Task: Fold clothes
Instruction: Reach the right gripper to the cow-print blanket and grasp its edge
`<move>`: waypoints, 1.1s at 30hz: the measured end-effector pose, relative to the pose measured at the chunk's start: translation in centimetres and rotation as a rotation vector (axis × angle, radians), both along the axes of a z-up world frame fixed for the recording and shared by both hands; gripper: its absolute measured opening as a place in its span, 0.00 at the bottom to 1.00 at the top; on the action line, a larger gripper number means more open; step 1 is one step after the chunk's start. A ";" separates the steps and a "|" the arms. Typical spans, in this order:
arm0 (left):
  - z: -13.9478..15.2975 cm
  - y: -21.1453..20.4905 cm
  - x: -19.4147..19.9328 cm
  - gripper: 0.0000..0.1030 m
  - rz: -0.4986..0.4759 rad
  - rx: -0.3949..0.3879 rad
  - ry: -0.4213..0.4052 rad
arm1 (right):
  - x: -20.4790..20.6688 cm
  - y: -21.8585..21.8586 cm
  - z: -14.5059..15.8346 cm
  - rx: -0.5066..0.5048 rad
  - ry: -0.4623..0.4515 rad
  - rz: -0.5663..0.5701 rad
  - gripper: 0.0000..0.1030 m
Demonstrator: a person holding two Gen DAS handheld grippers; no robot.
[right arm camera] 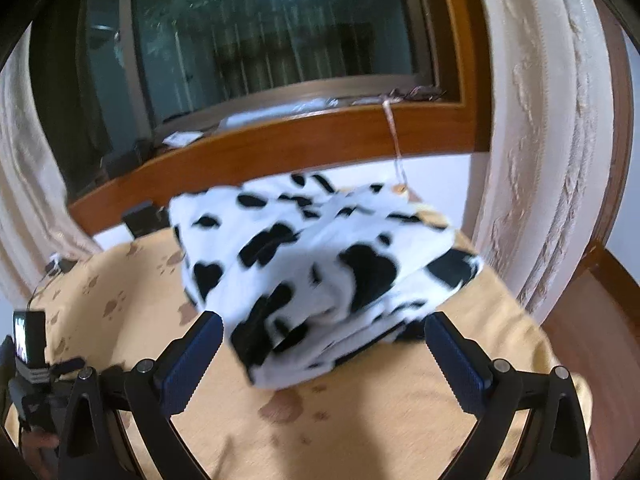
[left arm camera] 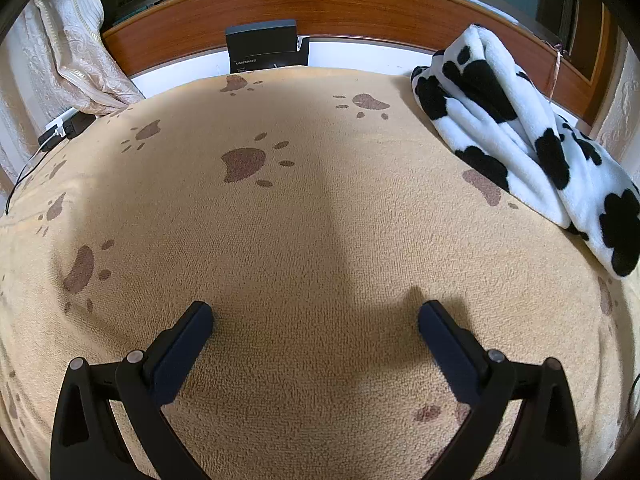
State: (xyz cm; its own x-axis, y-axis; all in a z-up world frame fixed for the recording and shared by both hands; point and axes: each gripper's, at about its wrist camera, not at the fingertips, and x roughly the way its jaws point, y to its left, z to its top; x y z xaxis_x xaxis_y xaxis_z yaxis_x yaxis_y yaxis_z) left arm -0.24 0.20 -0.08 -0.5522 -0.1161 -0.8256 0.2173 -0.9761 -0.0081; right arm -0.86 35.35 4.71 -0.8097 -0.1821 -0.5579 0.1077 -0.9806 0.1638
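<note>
The right claw [right arm camera: 324, 326] gapes wide just before the cow-print garment [right arm camera: 316, 276] on the paw-print blanket [right arm camera: 360, 432].

Cow-print fleece garment [right arm camera: 320, 272] bunched on blanket

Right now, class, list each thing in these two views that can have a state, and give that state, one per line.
Left gripper: open, empty, over bare blanket.
Right gripper: open, empty, facing the garment.
Cow-print garment: bundled in a loose heap, not neatly flat.
Paw-print blanket: spread flat.
Curtain: drawn aside.
Black box: upright, closed.
</note>
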 end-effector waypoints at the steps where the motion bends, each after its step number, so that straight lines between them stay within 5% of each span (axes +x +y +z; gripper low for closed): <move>1: 0.0 0.0 0.0 1.00 0.000 0.000 0.000 | -0.3 0.5 0.2 -0.006 0.009 -0.009 0.99; 8: -0.1 0.0 -0.3 1.00 0.000 -0.002 0.001 | -4.2 3.7 1.5 -0.041 0.033 -0.057 0.99; 20: 0.1 0.1 0.0 1.00 0.001 -0.016 0.005 | -10.6 9.7 -0.9 -0.240 -0.098 -0.117 0.99; 33: 0.0 0.1 0.0 1.00 -0.001 0.002 0.002 | -20.9 10.6 -2.3 -0.187 -0.181 -0.039 0.99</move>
State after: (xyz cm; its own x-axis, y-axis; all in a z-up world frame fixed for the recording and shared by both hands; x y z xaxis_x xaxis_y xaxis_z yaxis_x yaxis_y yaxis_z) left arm -0.25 0.27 -0.03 -0.5544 -0.1138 -0.8244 0.2159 -0.9764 -0.0104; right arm -21.80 45.95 2.45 -0.7085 -0.2660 -0.6537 0.0228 -0.9344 0.3555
